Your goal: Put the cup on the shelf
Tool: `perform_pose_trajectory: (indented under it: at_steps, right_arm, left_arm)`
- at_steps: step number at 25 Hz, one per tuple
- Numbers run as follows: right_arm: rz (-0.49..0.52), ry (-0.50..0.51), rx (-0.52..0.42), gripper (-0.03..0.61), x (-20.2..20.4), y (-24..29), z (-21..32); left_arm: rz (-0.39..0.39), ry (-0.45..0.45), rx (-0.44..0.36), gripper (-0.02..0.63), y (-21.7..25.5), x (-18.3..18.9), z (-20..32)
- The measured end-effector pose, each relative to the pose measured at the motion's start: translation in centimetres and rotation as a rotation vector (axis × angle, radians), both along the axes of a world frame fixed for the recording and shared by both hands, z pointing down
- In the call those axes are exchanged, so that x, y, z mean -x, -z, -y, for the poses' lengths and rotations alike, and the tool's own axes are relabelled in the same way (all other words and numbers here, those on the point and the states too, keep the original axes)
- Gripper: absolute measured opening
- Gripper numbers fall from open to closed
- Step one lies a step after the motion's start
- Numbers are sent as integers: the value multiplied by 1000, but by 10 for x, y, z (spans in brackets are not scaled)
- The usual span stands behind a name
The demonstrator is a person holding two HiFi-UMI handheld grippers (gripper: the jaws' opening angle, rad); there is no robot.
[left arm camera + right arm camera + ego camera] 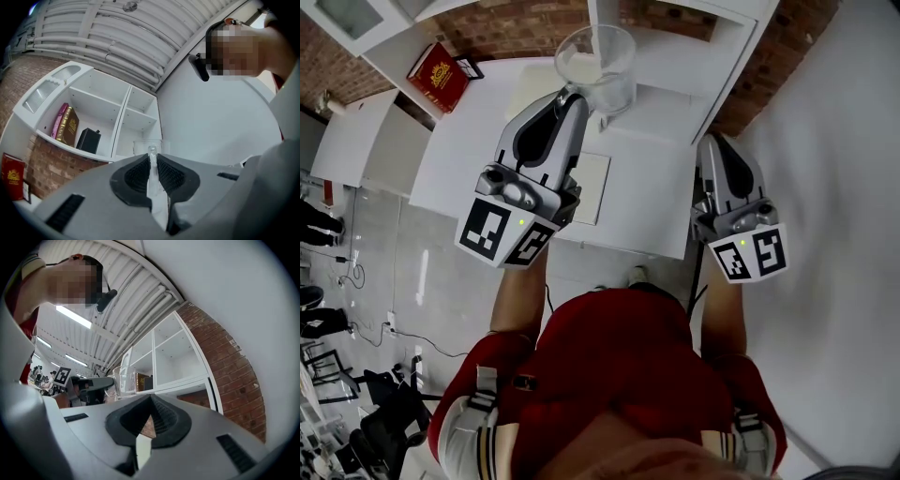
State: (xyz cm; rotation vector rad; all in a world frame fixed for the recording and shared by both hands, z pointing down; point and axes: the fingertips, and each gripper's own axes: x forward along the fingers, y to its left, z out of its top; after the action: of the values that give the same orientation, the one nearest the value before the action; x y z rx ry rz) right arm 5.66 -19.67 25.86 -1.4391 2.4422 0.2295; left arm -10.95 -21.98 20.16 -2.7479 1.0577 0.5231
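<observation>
A clear glass cup with a handle hangs in the air in front of the white shelf unit. My left gripper is shut on the cup's handle, which shows as a thin clear strip between the pads. Just past the left gripper, the cup's rim peeks out below an empty shelf compartment. My right gripper hangs lower at the right, shut and holding nothing. The right gripper looks toward the cup and the shelf.
A red book lies on a white ledge at the left. Two upright books and a black box fill the shelf's left compartment. A brick wall backs the shelf. A white table stands below the grippers.
</observation>
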Motion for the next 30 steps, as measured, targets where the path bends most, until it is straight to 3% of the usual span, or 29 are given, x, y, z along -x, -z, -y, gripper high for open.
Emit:
perform_pose_trajectory:
  at_steps: [19, 30]
  right_arm:
    - [17, 64, -30, -3, -44, 13, 50]
    - [24, 90, -33, -3, -58, 16, 67]
  left_arm:
    - [0, 76, -52, 38, 86, -57, 95]
    - [-14, 143, -9, 38, 104, -67, 156]
